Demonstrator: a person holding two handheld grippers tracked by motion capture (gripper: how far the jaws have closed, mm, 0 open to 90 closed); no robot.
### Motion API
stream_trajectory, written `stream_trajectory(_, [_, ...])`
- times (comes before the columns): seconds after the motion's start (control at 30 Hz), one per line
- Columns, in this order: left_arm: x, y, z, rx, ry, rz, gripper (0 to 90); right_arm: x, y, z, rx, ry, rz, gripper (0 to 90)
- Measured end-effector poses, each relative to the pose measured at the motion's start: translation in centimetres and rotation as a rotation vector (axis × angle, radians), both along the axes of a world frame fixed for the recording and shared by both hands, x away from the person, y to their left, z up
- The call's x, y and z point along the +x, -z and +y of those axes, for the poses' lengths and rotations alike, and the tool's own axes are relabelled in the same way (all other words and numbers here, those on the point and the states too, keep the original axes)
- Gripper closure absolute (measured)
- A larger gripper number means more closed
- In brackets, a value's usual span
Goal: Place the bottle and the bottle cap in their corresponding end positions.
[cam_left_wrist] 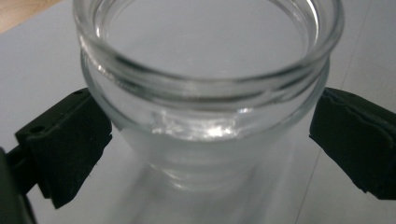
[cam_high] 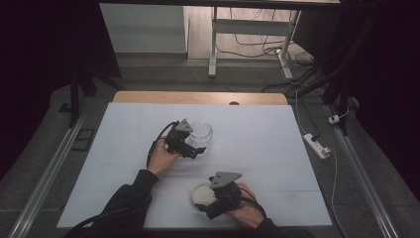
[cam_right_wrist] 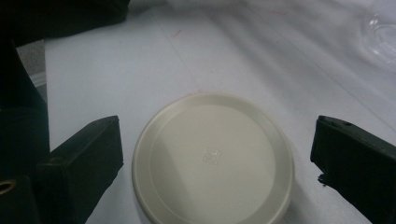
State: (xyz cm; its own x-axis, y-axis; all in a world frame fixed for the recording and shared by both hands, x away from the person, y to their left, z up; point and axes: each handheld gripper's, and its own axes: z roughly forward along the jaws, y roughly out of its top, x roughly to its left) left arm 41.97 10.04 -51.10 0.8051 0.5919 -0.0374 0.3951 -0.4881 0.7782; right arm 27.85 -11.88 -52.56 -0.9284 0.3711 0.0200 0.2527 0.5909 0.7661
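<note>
Clear glass forms the jar [cam_high: 201,135], which stands upright and uncapped near the middle of the white table surface [cam_high: 267,144]. The left gripper [cam_high: 197,148], held in the person's left hand [cam_high: 162,156], sits against the near-left side of the jar in the high view. In the left gripper view the glass jar [cam_left_wrist: 210,93] stands between the two black jaws, just below its threaded neck; both jaws lie close against the wall, but firm contact cannot be confirmed, so whether the grip is closed on the glass cannot be told. Toward the near edge of the table, right of the jar and well apart from it, a round cream lid [cam_high: 202,194] lies flat on the surface. The right gripper [cam_high: 210,201], held in the person's right hand [cam_high: 246,209], is positioned over it. In the right gripper view the lid [cam_right_wrist: 212,156] lies between the jaws, which are spread wide, with a visible gap on each side and no contact with the rim.
</note>
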Motion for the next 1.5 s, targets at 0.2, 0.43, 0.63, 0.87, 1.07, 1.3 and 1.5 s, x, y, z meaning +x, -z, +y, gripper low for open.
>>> stream_trajectory(0.2, [-0.6,0.0,0.6,-0.004,-0.007,0.023,0.0,-0.1,-0.4,-0.4,0.013,0.009,-0.007,2.3])
stream_trajectory(0.43, [-1.6,-0.1,1.7,-0.026,-0.01,0.046,0.0,0.0,-0.9,-1.0,0.033,0.021,-0.01,2.2])
stream_trajectory(0.63, [-2.6,-0.4,2.3,-0.042,0.0,0.057,0.0,0.2,-1.5,-1.8,0.058,0.041,-0.006,2.1])
stream_trajectory(0.87, [-4.2,-0.9,2.8,-0.065,0.026,0.065,0.0,0.3,-1.8,-2.3,0.074,0.056,0.0,1.4])
stream_trajectory(1.07, [-5.8,-1.2,3.3,-0.08,0.056,0.083,0.0,0.5,-2.1,-3.0,0.078,0.082,0.006,0.0])
stream_trajectory(1.3, [-7.8,-1.4,4.2,-0.091,0.073,0.112,0.0,0.5,-2.6,-4.1,0.083,0.121,-0.025,0.0])
stream_trajectory(1.5, [-9.4,-1.3,5.2,-0.085,0.065,0.125,0.0,0.6,-2.8,-4.9,0.07,0.163,-0.038,0.0])
